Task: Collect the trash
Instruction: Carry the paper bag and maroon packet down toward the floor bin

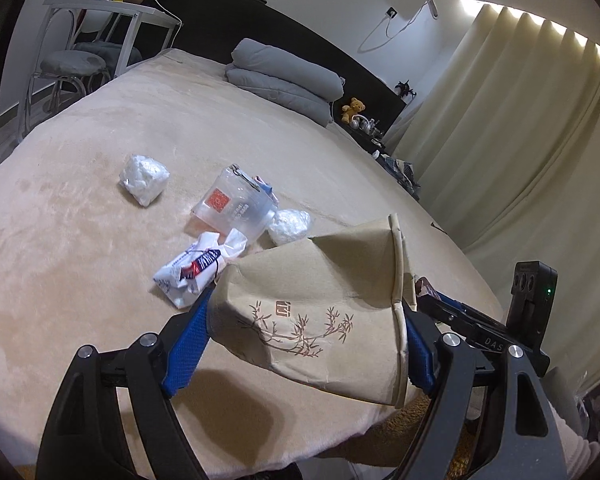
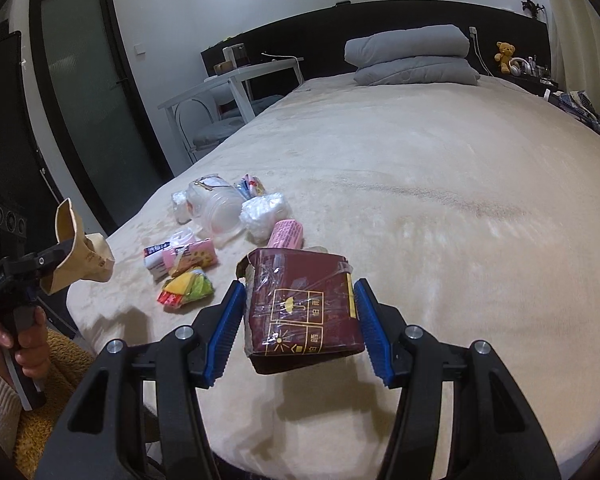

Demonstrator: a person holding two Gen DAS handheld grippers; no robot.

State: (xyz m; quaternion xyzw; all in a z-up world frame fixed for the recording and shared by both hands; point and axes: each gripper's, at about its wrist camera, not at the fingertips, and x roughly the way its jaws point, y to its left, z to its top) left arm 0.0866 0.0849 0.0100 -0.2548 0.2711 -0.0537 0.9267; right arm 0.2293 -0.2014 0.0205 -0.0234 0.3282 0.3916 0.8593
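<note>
Left gripper [image 1: 304, 340] fingers clamp crushed paper cup [image 1: 320, 312]; right gripper [image 2: 298, 330] fingers pinch maroon box [image 2: 304, 316]. Both above bed [image 2: 440, 220]. Risk: box's slick wrap slipping free.

Tan bamboo-print cup [image 1: 312, 312], maroon box [image 2: 304, 312]

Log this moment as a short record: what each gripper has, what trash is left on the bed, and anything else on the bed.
left gripper: shut on a crushed paper cup, held above the bed
right gripper: shut on a dark red box wrapped in clear tape
surface: beige bed
trash left: clear plastic tub, crumpled plastic wads, pink packet, yellow-green wrapper
also on bed: folded grey duvet
</note>
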